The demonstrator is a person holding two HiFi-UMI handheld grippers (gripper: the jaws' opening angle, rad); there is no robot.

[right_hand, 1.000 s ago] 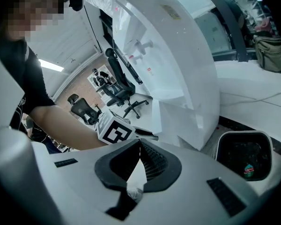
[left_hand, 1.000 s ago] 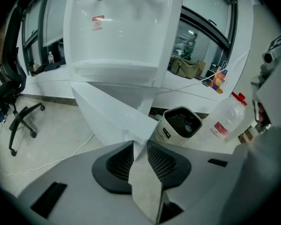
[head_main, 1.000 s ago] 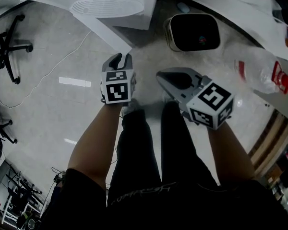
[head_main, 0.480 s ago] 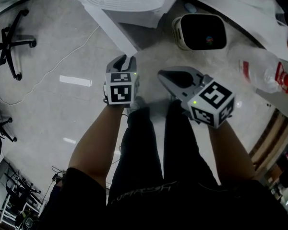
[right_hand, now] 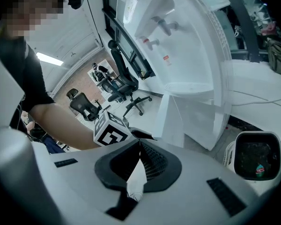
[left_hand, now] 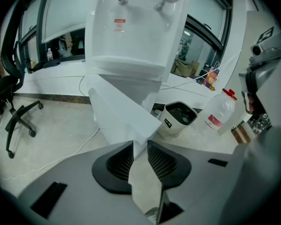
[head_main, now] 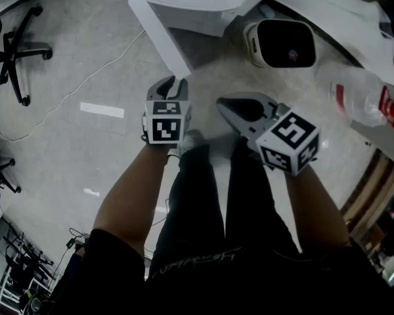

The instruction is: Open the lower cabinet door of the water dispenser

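Though ajar, lower cabinet door (left_hand: 117, 116) just ahead of left gripper (left_hand: 140, 144), untouched.

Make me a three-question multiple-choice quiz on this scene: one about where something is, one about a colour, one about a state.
1. Where does the white bin stand?
A. On the floor, between the water dispenser and the plastic bottle
B. On top of the dispenser
C. Inside the dispenser

2. What colour is the bottle's cap?
A. Blue
B. Red
C. Green

3. How is the dispenser's lower cabinet door?
A. Shut flush
B. Taken off and lying flat
C. Swung open

Answers:
1 A: the bin sits on the floor beside the dispenser, with the bottle on its far side.
2 B: the cap shows red in the left gripper view.
3 C: the door juts out at an angle from the dispenser's body.
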